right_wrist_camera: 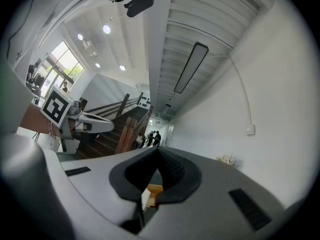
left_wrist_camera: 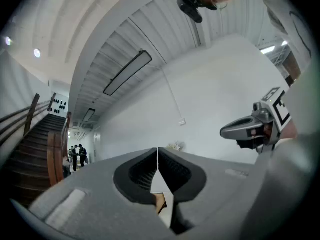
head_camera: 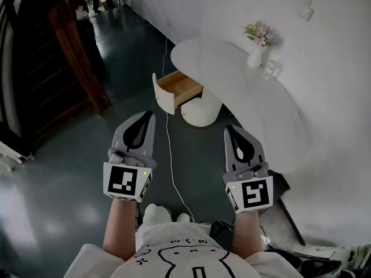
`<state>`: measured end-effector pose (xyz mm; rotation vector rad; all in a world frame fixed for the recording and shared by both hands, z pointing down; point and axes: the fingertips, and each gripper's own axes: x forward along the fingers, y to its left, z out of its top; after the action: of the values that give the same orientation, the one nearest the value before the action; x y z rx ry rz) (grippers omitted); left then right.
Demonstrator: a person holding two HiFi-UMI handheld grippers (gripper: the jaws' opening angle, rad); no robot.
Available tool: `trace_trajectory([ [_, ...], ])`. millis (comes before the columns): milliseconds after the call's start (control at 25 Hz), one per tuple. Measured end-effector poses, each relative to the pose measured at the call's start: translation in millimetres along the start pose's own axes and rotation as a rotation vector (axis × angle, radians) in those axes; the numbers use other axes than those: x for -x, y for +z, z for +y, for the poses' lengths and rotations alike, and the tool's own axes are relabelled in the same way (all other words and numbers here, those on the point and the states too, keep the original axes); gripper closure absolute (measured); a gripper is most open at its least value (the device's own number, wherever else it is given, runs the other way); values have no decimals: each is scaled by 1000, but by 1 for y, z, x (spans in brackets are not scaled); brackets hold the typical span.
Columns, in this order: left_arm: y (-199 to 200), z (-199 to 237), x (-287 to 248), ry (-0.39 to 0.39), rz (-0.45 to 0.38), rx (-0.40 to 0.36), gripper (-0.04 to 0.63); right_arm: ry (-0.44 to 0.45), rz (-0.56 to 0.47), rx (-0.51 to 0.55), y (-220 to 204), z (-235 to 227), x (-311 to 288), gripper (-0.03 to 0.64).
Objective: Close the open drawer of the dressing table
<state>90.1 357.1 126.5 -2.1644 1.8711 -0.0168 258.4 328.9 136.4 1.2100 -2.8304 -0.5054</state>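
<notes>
A white dressing table (head_camera: 249, 91) stands against the wall ahead. Its wooden drawer (head_camera: 177, 89) with a white front panel is pulled out to the left. My left gripper (head_camera: 144, 118) hovers shut below the drawer, a short way in front of it. My right gripper (head_camera: 231, 132) is also shut, further right, under the table's rounded edge. Neither holds anything. In the left gripper view the jaws meet at their tips (left_wrist_camera: 158, 152) and the right gripper (left_wrist_camera: 250, 129) shows to the side. In the right gripper view the shut jaws (right_wrist_camera: 158, 151) frame a glimpse of the wooden drawer (right_wrist_camera: 155, 188).
A white round stool (head_camera: 200, 110) sits under the table beside the drawer. A vase of flowers (head_camera: 258, 42) and a glass (head_camera: 271, 69) stand on the tabletop. A white cable (head_camera: 171, 149) runs across the dark floor. A wooden staircase (head_camera: 69, 57) rises at left.
</notes>
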Motion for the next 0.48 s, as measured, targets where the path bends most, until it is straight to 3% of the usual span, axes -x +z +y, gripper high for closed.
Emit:
trace_trajectory([
  [480, -22, 33, -16, 19, 10, 14, 577, -5, 32, 16, -12, 0, -30, 618],
])
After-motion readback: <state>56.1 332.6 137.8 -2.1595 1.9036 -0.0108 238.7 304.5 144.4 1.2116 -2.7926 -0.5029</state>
